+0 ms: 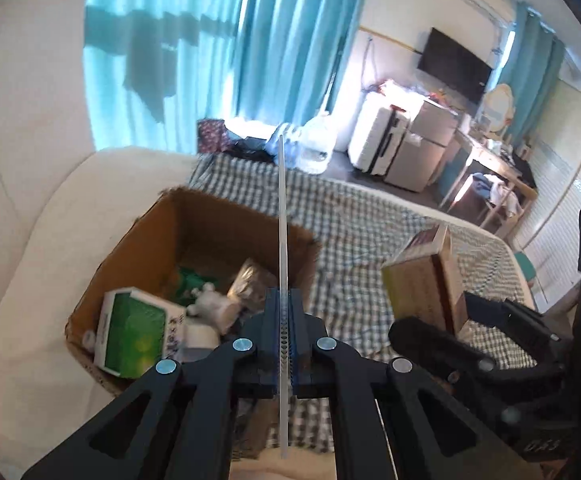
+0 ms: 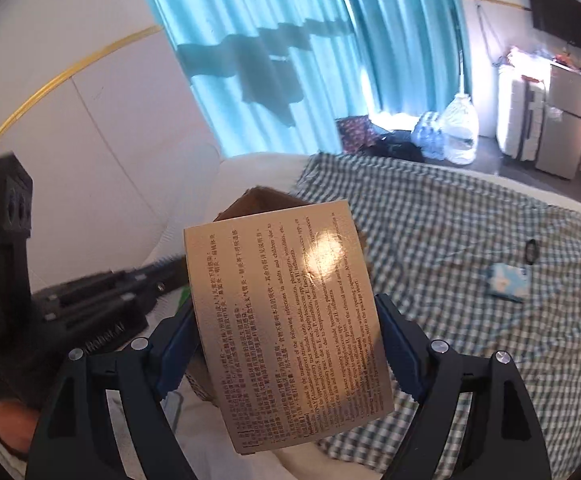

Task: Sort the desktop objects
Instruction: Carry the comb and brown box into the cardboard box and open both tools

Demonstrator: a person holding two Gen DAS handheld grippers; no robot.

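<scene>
Left tool [image 1: 285, 312]: pads pressed together on a thin white strip [image 1: 282, 216], seen edge-on, possibly a ruler or a card; identity cannot be told. The strip's long axis runs straight out along the tool's fingers, tip pointing away toward the curtains.

Right tool [image 2: 286, 344]: clamped across the sides of a tan medicine carton [image 2: 286, 316], printed face turned to the camera, text running sideways. The carton's long axis lies roughly along the fingers, slightly tilted. Both things are held in the air above the bed.

Cardboard box [image 1: 146, 236]: open-topped, resting on the white bedding beside the checked blanket [image 1: 354, 224]. A green-and-white package [image 1: 130, 332], a small white figure [image 1: 210, 300] and a foil-looking packet [image 1: 250, 276] are seen inside.

Key relation: from the left wrist view the box sits directly below and slightly left of the left tool, so the strip is judged the nearer to drop. The carton is seen to the right of the box, over the blanket; in the right wrist view the box rim [image 2: 258, 200] shows just behind the carton's top edge, so a short carry forward and left is judged to be needed.

A small blue packet [image 2: 506, 282] and a dark ring-like item [image 2: 532, 250] lie on the blanket, well apart from both tools.
</scene>
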